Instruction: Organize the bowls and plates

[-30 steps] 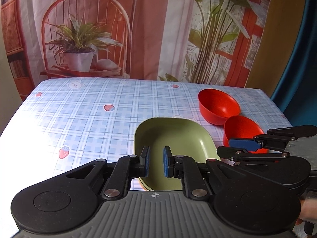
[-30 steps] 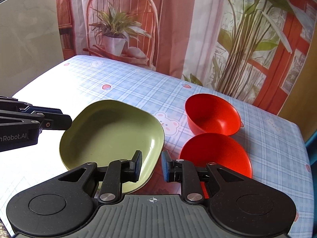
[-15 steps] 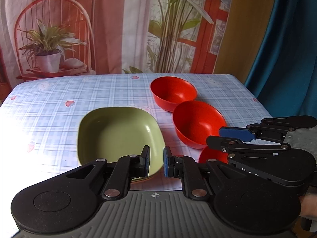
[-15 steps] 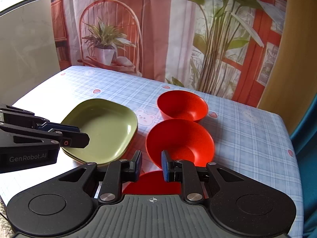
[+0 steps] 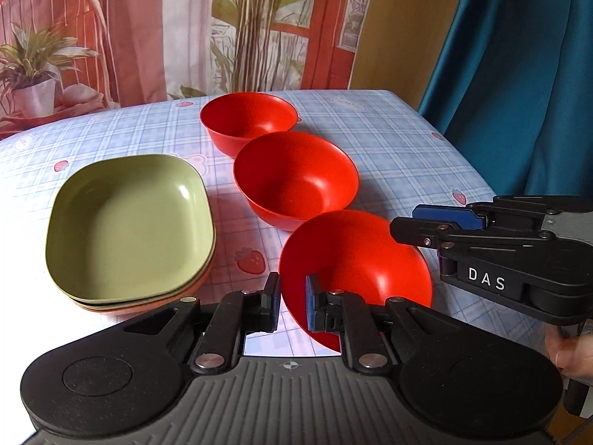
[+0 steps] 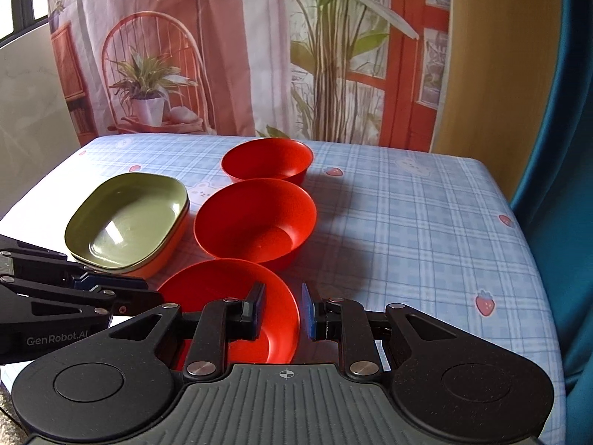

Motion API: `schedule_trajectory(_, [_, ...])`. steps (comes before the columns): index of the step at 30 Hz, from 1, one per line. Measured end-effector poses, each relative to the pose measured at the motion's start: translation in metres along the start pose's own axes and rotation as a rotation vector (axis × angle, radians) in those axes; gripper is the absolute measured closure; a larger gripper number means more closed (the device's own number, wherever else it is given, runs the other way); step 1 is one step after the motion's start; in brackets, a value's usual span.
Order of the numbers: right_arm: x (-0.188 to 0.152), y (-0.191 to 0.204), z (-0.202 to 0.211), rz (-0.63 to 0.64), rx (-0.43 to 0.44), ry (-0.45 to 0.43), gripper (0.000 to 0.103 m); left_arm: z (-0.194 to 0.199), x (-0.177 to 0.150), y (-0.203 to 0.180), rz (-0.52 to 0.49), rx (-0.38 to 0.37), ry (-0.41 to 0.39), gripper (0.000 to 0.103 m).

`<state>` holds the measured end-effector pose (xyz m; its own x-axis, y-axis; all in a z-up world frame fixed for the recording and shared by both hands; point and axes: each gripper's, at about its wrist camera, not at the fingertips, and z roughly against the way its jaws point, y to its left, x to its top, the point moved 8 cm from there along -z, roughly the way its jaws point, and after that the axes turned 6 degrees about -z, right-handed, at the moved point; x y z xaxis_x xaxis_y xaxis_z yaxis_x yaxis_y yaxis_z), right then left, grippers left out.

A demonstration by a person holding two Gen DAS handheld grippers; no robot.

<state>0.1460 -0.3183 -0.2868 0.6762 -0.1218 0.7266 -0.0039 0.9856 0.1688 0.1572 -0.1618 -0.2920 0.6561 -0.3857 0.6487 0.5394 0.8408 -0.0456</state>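
Note:
Three red bowls stand in a row on the checked tablecloth: far bowl [image 5: 247, 122] [image 6: 267, 163], middle bowl [image 5: 294, 181] [image 6: 255, 218], near bowl [image 5: 355, 263] [image 6: 229, 296]. A stack of plates with a green one on top [image 5: 128, 218] [image 6: 126, 218] sits left of them. My left gripper [image 5: 292, 302] is open, its jaws astride the near bowl's left rim. My right gripper [image 6: 283, 313] is open over the near bowl's right rim; in the left wrist view it [image 5: 404, 222] hovers at that bowl's right side.
The table's right edge [image 6: 519, 222] borders a teal curtain [image 6: 567, 111]. A printed backdrop [image 6: 222, 55] hangs behind the far edge. Bare cloth [image 6: 407, 222] lies right of the bowls.
Both grippers pulled back and swung right; the third, near bowl came fully into view. The jaws of both have widened slightly.

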Motion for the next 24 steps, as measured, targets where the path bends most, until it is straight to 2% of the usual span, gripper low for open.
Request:
schedule_trajectory(7, [-0.016, -0.022, -0.008, -0.080, 0.010, 0.016, 0.083, -0.003, 0.003, -0.002, -0.017, 0.010, -0.013, 0.088])
schedule_trajectory(13, [-0.026, -0.026, -0.010, -0.121, 0.050, 0.021, 0.084, 0.002, 0.000, 0.003, 0.051, -0.040, -0.016, 0.088])
schedule_trajectory(17, [-0.031, -0.029, -0.008, -0.161, 0.076, 0.001, 0.084, 0.003, -0.003, 0.000, 0.043, -0.047, -0.017, 0.088])
schedule_trajectory(24, [-0.036, -0.025, -0.006, -0.099, 0.057, -0.033, 0.089, -0.001, -0.007, 0.002, 0.042, -0.059, -0.009, 0.088])
